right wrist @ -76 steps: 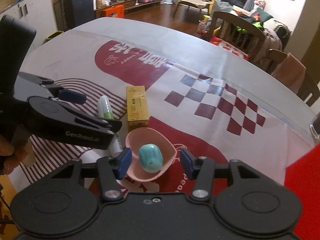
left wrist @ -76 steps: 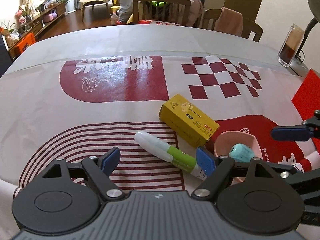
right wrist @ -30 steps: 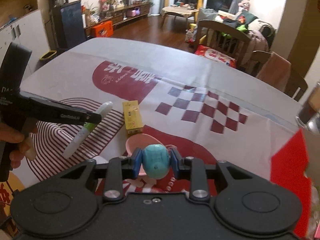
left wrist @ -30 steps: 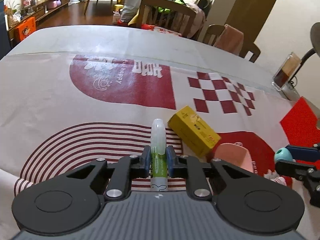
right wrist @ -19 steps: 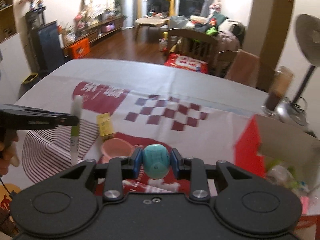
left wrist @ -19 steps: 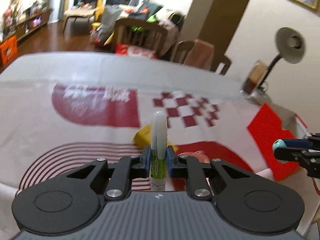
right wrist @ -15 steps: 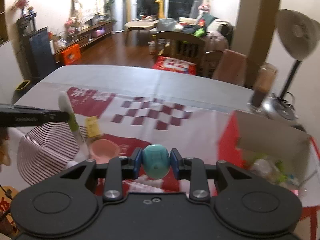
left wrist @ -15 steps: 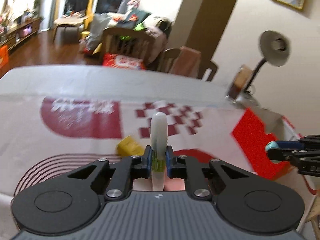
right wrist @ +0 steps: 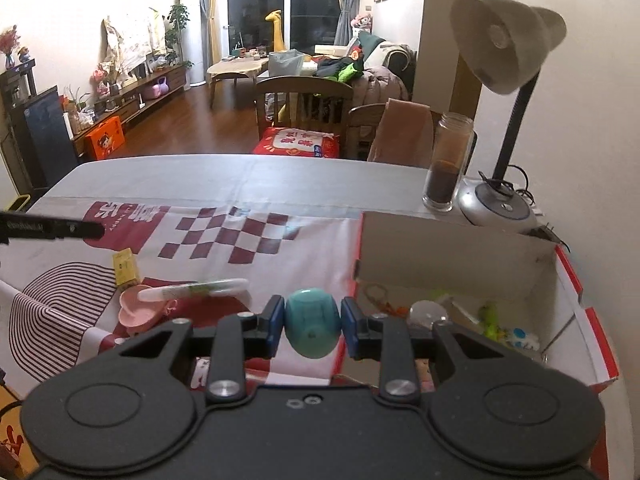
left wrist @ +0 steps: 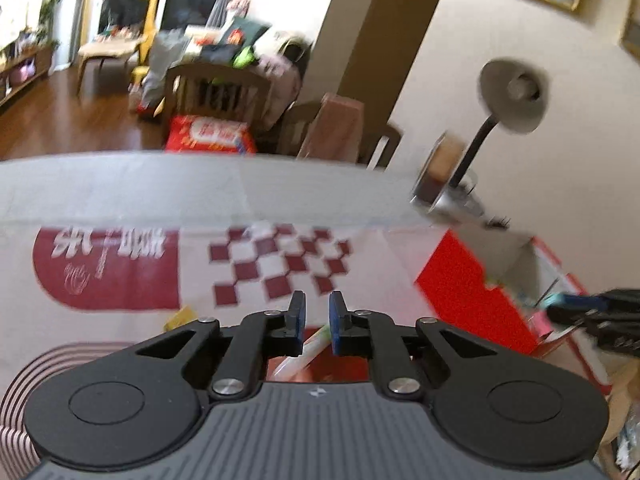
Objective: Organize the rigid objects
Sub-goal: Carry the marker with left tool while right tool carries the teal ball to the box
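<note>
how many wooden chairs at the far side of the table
2: a slat-backed wooden chair centred, and a second wooden chair right of it, draped with pinkish cloth. Others may be hidden.

Left gripper (left wrist: 317, 318) fingers nearly together, empty; right gripper (right wrist: 313, 322) fingers clamp teal ball (right wrist: 312, 330).

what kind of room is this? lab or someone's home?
Looks like a home, an open dining and living area. A dining table under a printed cloth has wooden chairs behind it, with a sofa piled with clothes and a coffee table further back. No lab gear beyond the handheld grippers.
</note>
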The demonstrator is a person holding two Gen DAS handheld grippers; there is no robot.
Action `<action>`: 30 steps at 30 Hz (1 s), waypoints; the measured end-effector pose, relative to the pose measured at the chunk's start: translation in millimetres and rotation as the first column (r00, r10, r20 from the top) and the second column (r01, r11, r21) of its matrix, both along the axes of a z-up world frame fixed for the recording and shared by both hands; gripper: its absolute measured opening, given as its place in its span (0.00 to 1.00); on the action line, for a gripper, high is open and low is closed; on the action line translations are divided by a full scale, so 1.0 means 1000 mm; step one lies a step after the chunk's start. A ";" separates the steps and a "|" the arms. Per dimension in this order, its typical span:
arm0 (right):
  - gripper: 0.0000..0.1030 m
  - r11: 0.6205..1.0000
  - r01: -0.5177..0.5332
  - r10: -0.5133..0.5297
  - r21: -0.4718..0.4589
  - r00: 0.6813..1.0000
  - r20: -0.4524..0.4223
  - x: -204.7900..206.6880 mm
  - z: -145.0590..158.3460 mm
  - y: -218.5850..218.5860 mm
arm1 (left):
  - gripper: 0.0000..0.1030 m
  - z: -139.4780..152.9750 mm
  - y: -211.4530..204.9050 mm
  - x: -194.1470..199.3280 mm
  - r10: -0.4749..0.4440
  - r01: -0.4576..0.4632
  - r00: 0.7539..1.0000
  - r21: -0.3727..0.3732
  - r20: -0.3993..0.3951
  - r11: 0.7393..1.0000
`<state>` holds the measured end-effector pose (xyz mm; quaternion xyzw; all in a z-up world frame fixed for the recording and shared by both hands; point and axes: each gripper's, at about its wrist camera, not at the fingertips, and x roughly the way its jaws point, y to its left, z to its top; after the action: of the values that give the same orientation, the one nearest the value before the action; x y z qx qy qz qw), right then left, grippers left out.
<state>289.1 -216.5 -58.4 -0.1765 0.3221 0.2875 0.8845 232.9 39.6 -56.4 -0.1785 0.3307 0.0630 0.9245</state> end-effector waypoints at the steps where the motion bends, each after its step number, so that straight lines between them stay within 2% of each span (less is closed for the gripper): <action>1: 0.29 1.000 0.002 -0.002 0.003 1.000 -0.003 0.001 -0.001 -0.002 | 0.12 -0.004 0.001 0.001 -0.011 0.011 1.000 0.006 -0.016 1.000; 4: 0.29 1.000 0.002 -0.002 0.005 1.000 -0.013 0.005 -0.003 -0.005 | 0.12 -0.018 -0.008 0.012 -0.068 0.071 0.995 0.042 -0.073 0.997; 7: 0.29 1.000 0.002 -0.002 0.001 1.000 -0.016 0.006 -0.003 -0.009 | 0.13 -0.032 -0.018 0.028 -0.146 0.152 0.983 0.045 -0.115 0.987; 12: 0.29 1.000 0.026 -0.026 0.006 0.999 -0.019 0.009 0.000 -0.023 | 0.16 -0.053 -0.039 0.062 -0.258 0.279 0.949 0.107 -0.179 0.954; 14: 0.29 0.999 0.043 -0.043 0.010 0.999 -0.023 0.011 0.000 -0.031 | 0.24 -0.061 -0.045 0.077 -0.294 0.327 0.932 0.140 -0.214 0.935; 16: 0.29 0.998 0.065 -0.064 0.014 0.998 -0.027 0.012 0.000 -0.039 | 0.50 -0.069 -0.050 0.090 -0.323 0.370 0.914 0.180 -0.246 0.911; 18: 0.29 0.996 0.085 -0.084 0.020 0.996 -0.032 0.013 0.000 -0.047 | 0.59 -0.071 -0.054 0.096 -0.346 0.400 0.905 0.220 -0.247 0.890; 20: 0.29 0.994 0.108 -0.107 0.022 0.994 -0.038 0.014 -0.002 -0.055 | 0.60 -0.074 -0.057 0.105 -0.390 0.447 0.885 0.224 -0.255 0.866; 24: 0.29 0.989 0.145 -0.144 0.021 0.988 -0.049 0.016 -0.006 -0.063 | 0.60 -0.089 -0.062 0.123 -0.456 0.535 0.830 0.228 -0.322 0.813; 25: 0.29 0.988 0.152 -0.151 0.019 0.987 -0.049 0.017 -0.007 -0.065 | 0.60 -0.093 -0.062 0.126 -0.458 0.543 0.823 0.230 -0.336 0.808; 29: 0.29 0.985 0.170 -0.169 0.016 0.984 -0.053 0.018 -0.009 -0.069 | 0.60 -0.104 -0.059 0.135 -0.459 0.547 0.813 0.197 -0.358 0.814; 30: 0.29 0.985 0.174 -0.173 0.016 0.984 -0.053 0.019 -0.009 -0.070 | 0.56 -0.106 -0.059 0.135 -0.460 0.549 0.810 0.196 -0.363 0.812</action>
<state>307.7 -286.2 -67.9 -0.1312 0.3559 0.2173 0.8994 368.0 -19.2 -162.1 0.0668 0.4889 -0.1134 0.8623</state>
